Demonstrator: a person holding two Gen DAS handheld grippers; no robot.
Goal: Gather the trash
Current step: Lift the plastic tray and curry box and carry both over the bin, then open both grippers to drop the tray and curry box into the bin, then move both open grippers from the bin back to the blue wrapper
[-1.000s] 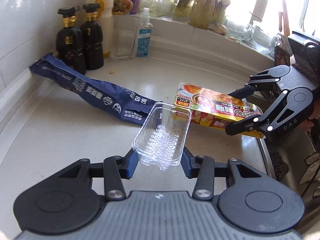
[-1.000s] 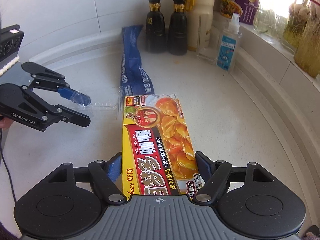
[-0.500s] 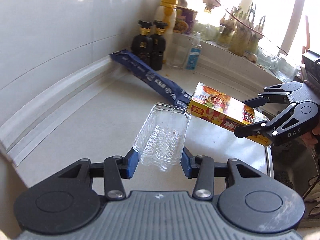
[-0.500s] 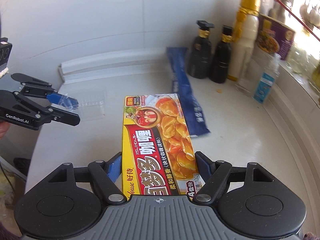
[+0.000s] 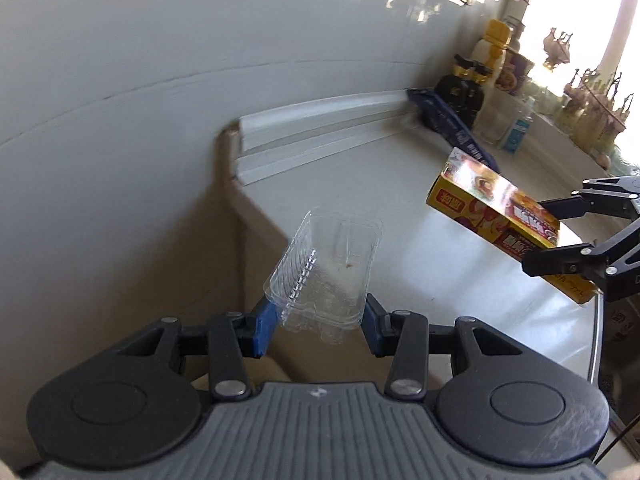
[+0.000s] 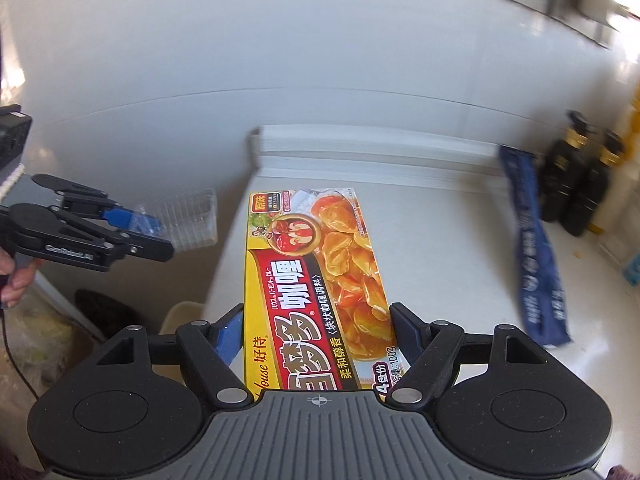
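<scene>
Clear tray (image 5: 328, 272) carried left, now past counter end (image 5: 240, 184); curry box (image 6: 316, 280) swung left too.

Left tool (image 5: 318, 326): black linkage arms, blue pads, silver screws, ribbed grey housing.
Right tool (image 6: 318, 330): same black build, blue pads, silver screws.
Marking: white lettering on the left tool's arm.
Skin: bare fingers (image 6: 14, 280) at far left.

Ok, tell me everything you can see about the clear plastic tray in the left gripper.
The clear plastic tray is a thin, see-through, rectangular shell with ribbed walls, rounded corners and small brown crumbs inside. The left gripper clamps its near end between blue pads, holding it tilted in the air past the counter's left end.
</scene>
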